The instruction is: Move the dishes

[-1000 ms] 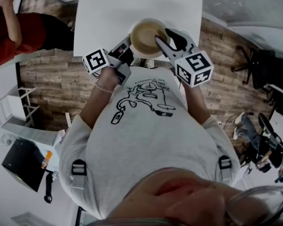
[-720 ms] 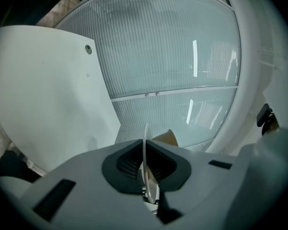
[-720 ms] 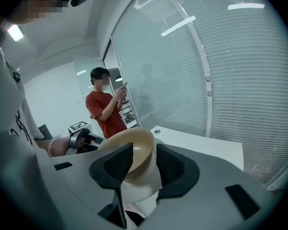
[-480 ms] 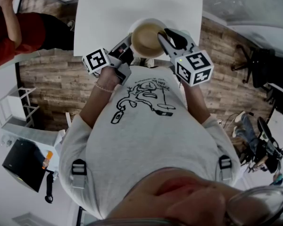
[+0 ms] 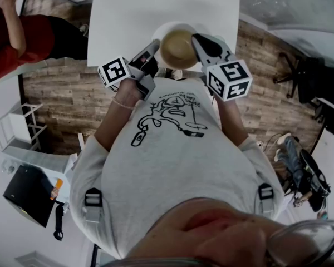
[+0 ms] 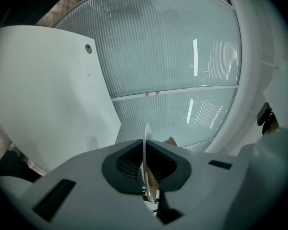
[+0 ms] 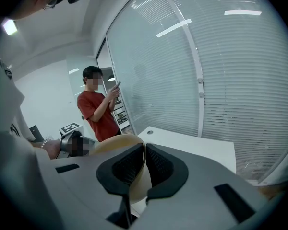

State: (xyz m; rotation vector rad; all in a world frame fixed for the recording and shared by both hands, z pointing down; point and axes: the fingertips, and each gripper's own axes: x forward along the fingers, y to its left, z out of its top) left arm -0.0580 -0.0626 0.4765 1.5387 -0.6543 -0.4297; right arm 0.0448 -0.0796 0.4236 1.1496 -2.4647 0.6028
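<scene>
Two grippers are pinched shut: the left gripper (image 6: 145,153) is clamped on the thin rim of a white plate (image 6: 146,132), shown edge-on between its jaws, while the jaws of the right gripper (image 7: 144,163), which have just been closing, are pressed on the rim of a tan bowl (image 7: 116,141). The bowl is seen over the plate's middle at the near edge of a white table (image 5: 128,15), though contact between the two cannot be made out. A person in a red shirt (image 7: 98,108) is seen beyond the table, beside a glass wall (image 7: 221,80).
</scene>
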